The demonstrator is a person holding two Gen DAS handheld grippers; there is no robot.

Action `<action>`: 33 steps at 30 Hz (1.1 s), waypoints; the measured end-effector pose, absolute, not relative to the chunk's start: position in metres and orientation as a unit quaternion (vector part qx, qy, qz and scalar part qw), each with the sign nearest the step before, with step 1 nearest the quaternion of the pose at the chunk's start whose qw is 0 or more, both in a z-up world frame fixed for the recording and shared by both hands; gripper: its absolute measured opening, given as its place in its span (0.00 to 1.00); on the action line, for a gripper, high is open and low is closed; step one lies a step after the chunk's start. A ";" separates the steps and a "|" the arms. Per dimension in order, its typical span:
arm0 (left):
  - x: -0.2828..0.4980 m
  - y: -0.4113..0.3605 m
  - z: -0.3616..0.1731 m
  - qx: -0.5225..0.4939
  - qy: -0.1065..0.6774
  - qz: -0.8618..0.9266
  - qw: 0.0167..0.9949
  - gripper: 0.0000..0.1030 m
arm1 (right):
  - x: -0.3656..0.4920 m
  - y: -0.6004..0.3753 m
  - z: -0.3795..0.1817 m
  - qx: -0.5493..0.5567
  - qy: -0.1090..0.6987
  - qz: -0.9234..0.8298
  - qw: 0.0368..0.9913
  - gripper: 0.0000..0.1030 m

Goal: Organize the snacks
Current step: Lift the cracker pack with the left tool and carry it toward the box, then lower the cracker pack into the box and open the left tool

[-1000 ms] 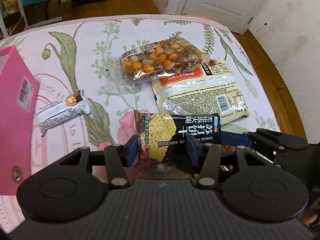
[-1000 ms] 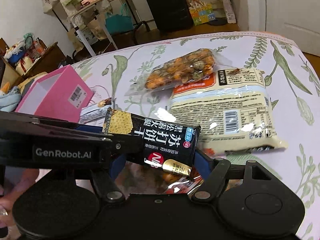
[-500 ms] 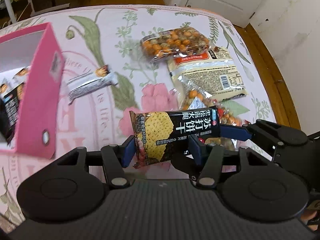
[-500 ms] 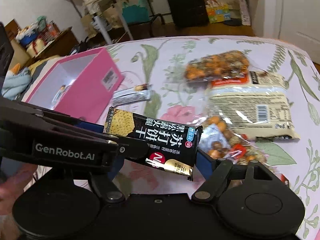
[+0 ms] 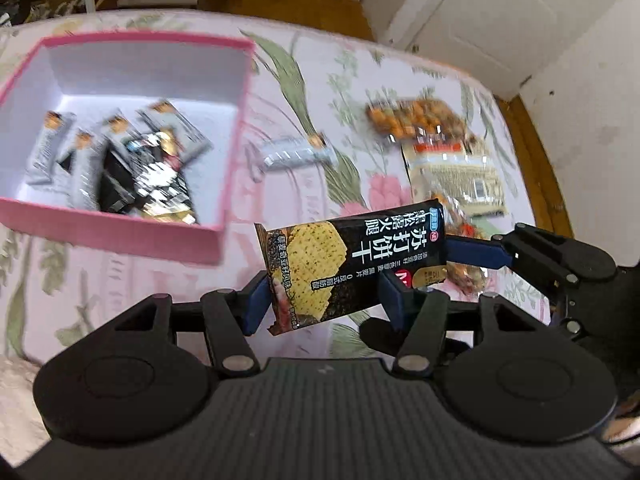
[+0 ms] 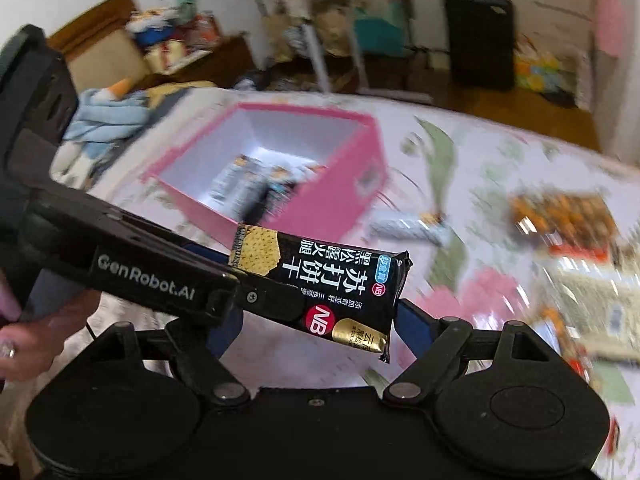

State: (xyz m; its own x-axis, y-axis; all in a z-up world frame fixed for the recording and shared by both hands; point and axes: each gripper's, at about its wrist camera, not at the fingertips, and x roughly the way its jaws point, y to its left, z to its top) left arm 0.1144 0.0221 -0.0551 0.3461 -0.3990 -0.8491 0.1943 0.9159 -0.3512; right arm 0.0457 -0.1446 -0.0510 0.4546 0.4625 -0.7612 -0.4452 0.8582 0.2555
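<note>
- I'm mid-carry: the black cracker pack (image 5: pixel 352 264) is in the air between both claws, off the flowered tablecloth (image 5: pixel 120 280).
- The left claw (image 5: pixel 324 300) is clenched across the pack's width, with a blue pad on each long edge. Its jaws have just been easing apart, but the pack sits between them.
- The right claw (image 6: pixel 318 320) has the pack's red-and-gold end between its jaws, which have just been widening. The near pad sits right against that end, but the other finger is hidden, so I can't tell whether it's pressing.
- The pink box (image 5: pixel 236 140) lies ahead and to the left of the left claw, open-topped, with silver bars and dark packs already inside.
- My read is that the next move is to swing left over the box, then release over its floor.
- Only the left view shows the box floor clearly. The loose silver bar (image 5: pixel 294 152) is straight ahead of the claw and the nut bag (image 5: pixel 416 120) ahead to the right.
- Only the right view shows the left claw's body crossing in front and a hand (image 6: pixel 36 332) at its grip.
</note>
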 end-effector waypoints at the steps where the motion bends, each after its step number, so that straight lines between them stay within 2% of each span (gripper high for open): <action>1: 0.115 0.031 -0.052 -0.098 0.538 -0.179 0.818 0.54 | 0.048 -0.139 -0.047 0.006 0.443 0.275 0.853 0.81; 4: 0.120 0.060 -0.040 -0.102 0.525 -0.171 0.828 0.54 | 0.059 -0.122 -0.038 0.007 0.436 0.301 0.848 0.72; 6: 0.125 0.076 -0.034 -0.090 0.517 -0.160 0.836 0.54 | 0.069 -0.111 -0.034 0.007 0.435 0.314 0.844 0.62; 10: 0.144 0.103 -0.030 -0.080 0.518 -0.134 0.841 0.54 | 0.100 -0.081 -0.033 -0.003 0.434 0.333 0.837 0.53; 23: 0.232 0.195 -0.087 -0.049 0.566 -0.080 0.819 0.55 | 0.193 0.017 -0.099 0.038 0.501 0.332 0.798 0.52; 33: 0.236 0.195 -0.104 0.016 0.556 -0.052 0.829 0.57 | 0.201 0.042 -0.130 0.058 0.540 0.325 0.774 0.53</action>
State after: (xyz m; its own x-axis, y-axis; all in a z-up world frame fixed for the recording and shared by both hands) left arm 0.2362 0.1954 -0.1037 0.3762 -0.0688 -0.9240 0.1050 0.9940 -0.0313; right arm 0.2013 0.0423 -0.1296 0.2057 0.5650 -0.7991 -0.4405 0.7826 0.4399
